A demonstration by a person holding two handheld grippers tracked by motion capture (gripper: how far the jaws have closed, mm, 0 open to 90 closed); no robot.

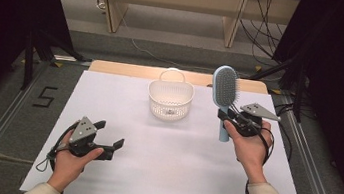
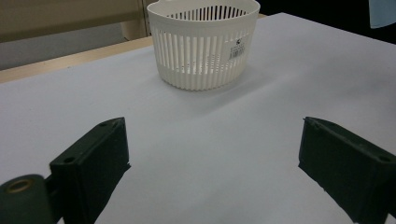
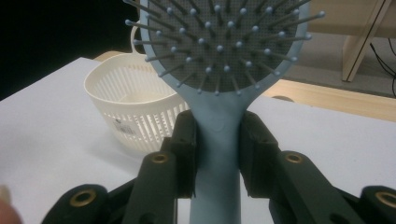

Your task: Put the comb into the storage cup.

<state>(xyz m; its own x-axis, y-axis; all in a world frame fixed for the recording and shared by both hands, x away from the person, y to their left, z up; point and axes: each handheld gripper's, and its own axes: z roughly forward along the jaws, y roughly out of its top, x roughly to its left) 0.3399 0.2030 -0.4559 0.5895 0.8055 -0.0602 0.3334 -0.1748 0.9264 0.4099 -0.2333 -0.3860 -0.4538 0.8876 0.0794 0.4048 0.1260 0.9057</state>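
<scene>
Brush (image 1: pixel 225 91): light, stiff blue plastic, smooth handle likely slippery, best held at the neck where the right gripper (image 1: pixel 229 118) clamps it upright beside the basket (image 1: pixel 170 100); left gripper (image 1: pixel 109 143) wide, empty.

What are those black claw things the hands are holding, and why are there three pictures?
Those are grippers, tools with two black jaws that a person squeezes. One picture looks down from above the white table. The other two come from little cameras riding on each gripper. The left gripper hangs open over the table with nothing in it; its camera looks between the jaws at a white basket with slits. The right gripper is shut on the handle of a blue hairbrush, holding it upright with the bristles toward the camera. The basket stands on the table just beyond.
</scene>
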